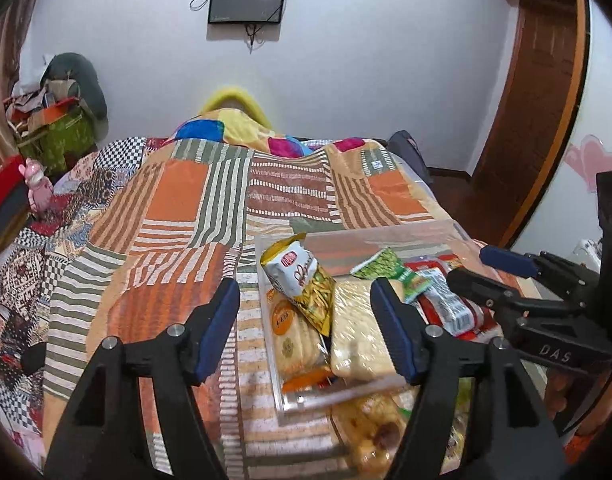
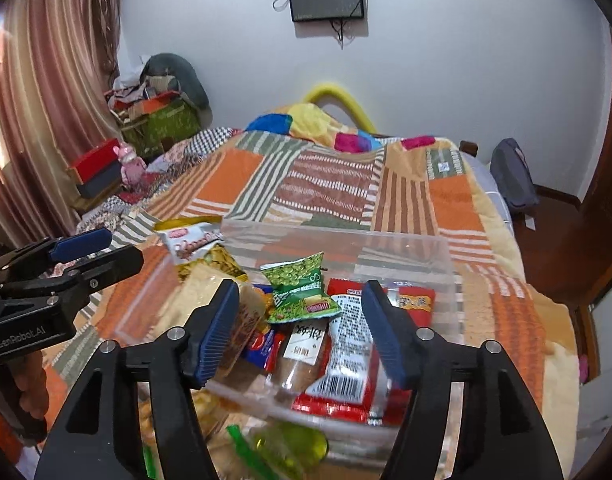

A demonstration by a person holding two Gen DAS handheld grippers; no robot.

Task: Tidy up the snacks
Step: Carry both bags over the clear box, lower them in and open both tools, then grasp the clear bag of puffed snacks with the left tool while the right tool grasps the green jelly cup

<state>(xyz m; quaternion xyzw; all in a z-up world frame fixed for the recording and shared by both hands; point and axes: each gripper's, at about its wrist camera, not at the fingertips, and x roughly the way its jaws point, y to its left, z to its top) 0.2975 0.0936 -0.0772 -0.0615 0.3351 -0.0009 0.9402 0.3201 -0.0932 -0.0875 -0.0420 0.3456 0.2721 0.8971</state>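
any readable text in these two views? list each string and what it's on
"DAS": on the right gripper body, seen from the left wrist view.
"GenRobot.AI": on the left gripper body, seen from the right wrist view.
Red logo and script on the white-and-yellow snack bag: too blurred to read.
Print and barcode on the red-and-white packet, label on the brown packet, green pea bag: too small to read.

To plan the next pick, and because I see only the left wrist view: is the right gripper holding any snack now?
Observer: No. The right gripper is open, with nothing between its fingers.
Operator: What lies in front of it?
Observer: A brown snack in a clear wrapper with a white label, inside the clear plastic bin.
Operator: Is anything left outside?
Observer: A green-yellow wrapped snack lies before the bin's near wall.
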